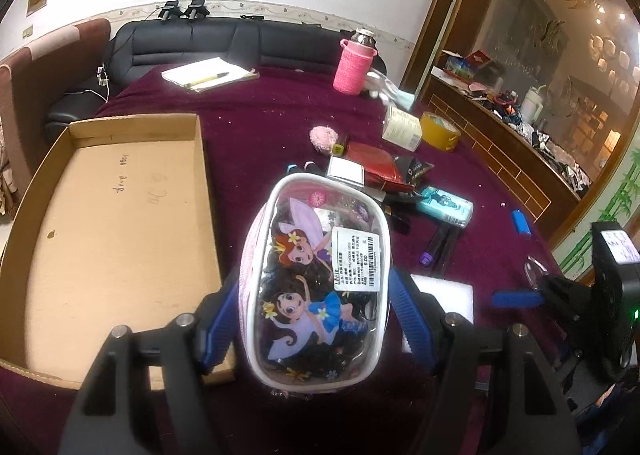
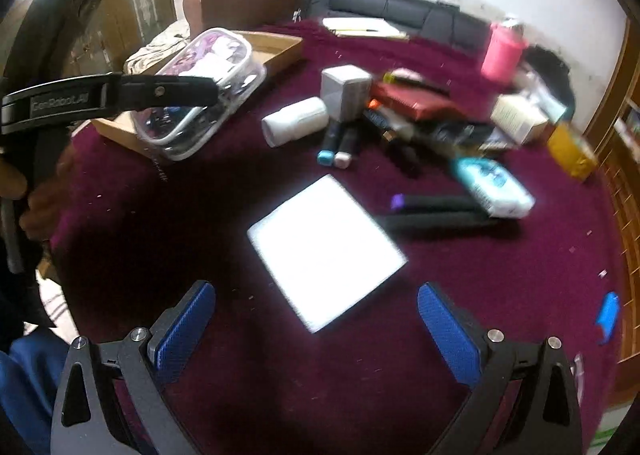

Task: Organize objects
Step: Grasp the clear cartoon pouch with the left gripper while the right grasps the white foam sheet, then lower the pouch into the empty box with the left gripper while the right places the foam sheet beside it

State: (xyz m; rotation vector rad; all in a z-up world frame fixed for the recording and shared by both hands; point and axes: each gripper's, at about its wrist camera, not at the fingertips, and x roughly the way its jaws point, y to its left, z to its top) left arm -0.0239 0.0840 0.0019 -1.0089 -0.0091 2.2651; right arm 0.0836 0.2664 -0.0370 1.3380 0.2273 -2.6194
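Observation:
My left gripper [image 1: 316,319] is shut on a clear cartoon-print pouch [image 1: 320,279] with a white rim and a barcode label, held above the maroon table just right of the cardboard tray [image 1: 112,223]. The pouch [image 2: 208,87] and the left gripper [image 2: 120,95] also show in the right wrist view, at the tray's near corner [image 2: 280,51]. My right gripper [image 2: 316,319] is open and empty, low over a white square pad [image 2: 324,251]. A pile of small objects [image 2: 420,115] lies beyond it.
The pile holds a red box [image 1: 372,163], a teal packet [image 1: 444,207], black markers [image 2: 432,211], a white bottle [image 2: 296,121] and a grey cube [image 2: 346,89]. A pink bottle [image 1: 354,67], a notepad [image 1: 208,73], yellow tape [image 1: 440,131] and a blue lighter [image 1: 521,223] lie around.

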